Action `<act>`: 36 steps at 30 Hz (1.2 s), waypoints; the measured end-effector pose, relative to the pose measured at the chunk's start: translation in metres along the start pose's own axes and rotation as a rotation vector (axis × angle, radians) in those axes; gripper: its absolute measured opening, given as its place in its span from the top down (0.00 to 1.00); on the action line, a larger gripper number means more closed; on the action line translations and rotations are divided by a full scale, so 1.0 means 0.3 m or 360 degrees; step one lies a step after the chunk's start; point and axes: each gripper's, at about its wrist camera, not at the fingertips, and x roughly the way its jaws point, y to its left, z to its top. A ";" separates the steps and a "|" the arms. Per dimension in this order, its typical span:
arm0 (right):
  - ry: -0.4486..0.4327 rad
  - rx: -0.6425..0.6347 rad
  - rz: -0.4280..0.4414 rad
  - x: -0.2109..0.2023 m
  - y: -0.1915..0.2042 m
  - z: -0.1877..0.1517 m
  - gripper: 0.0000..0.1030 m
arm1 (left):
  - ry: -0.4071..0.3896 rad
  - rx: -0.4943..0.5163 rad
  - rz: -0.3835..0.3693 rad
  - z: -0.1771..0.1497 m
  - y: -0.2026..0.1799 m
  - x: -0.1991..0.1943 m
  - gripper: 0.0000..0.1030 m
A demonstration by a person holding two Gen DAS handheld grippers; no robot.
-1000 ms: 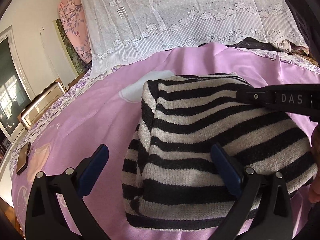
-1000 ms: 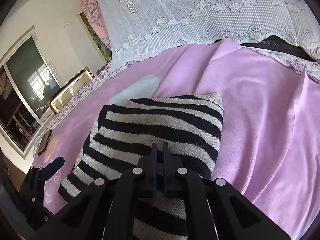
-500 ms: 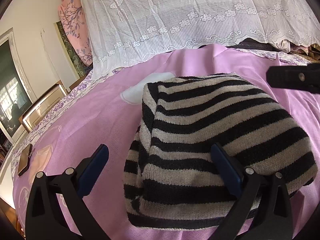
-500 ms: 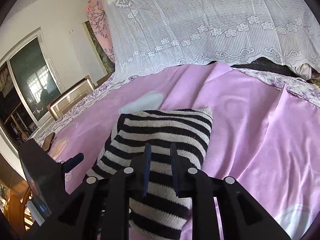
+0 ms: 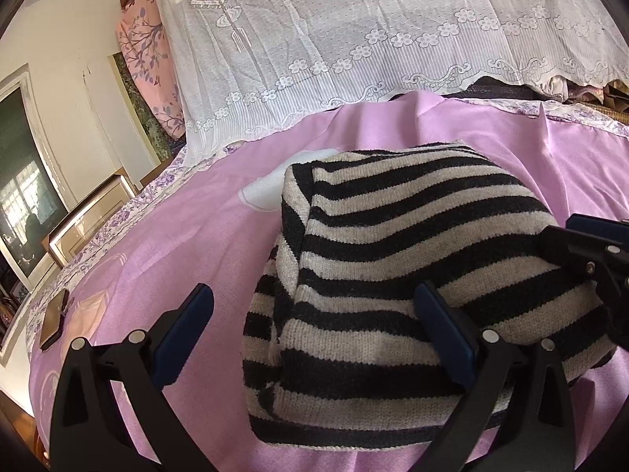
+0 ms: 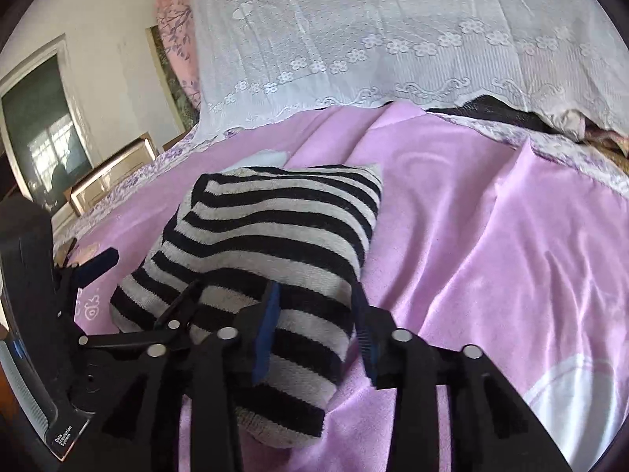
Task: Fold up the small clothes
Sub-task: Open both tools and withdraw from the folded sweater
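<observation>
A black-and-cream striped knit garment (image 5: 412,259) lies folded into a thick block on the pink bedspread (image 5: 188,228). My left gripper (image 5: 314,326) is open wide at its near left corner. One blue pad (image 5: 444,334) rests on the knit, the other pad (image 5: 184,330) hangs over the sheet. In the right wrist view the striped garment (image 6: 275,228) has its near right corner between the pads of my right gripper (image 6: 316,326). Those jaws are opening and do not press the knit. The right gripper (image 5: 589,244) shows at the left view's right edge.
A white lace cover (image 5: 373,39) drapes over the head of the bed. A small dark flat object (image 5: 55,322) lies near the bed's left edge, beside a wooden frame (image 5: 90,216) and a window. Bare pink bedspread (image 6: 491,236) stretches right of the garment.
My right gripper was shut on the knit and has let go, its jaws parting as it drew back towards the garment's near right corner. The left gripper and the garment stayed put.
</observation>
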 end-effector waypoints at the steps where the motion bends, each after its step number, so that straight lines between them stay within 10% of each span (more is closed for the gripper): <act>1: -0.0009 0.0071 0.0040 -0.007 -0.025 -0.006 0.54 | -0.0009 -0.0011 -0.0002 -0.003 0.003 -0.008 0.04; 23: -0.0401 0.0230 -0.0199 -0.323 -0.019 -0.252 0.10 | -0.0161 -0.0172 0.0108 -0.158 0.093 -0.368 0.04; 36: -0.0393 -0.0059 -0.0188 -0.353 0.099 -0.298 0.06 | -0.0174 -0.0144 0.0074 -0.172 0.078 -0.398 0.04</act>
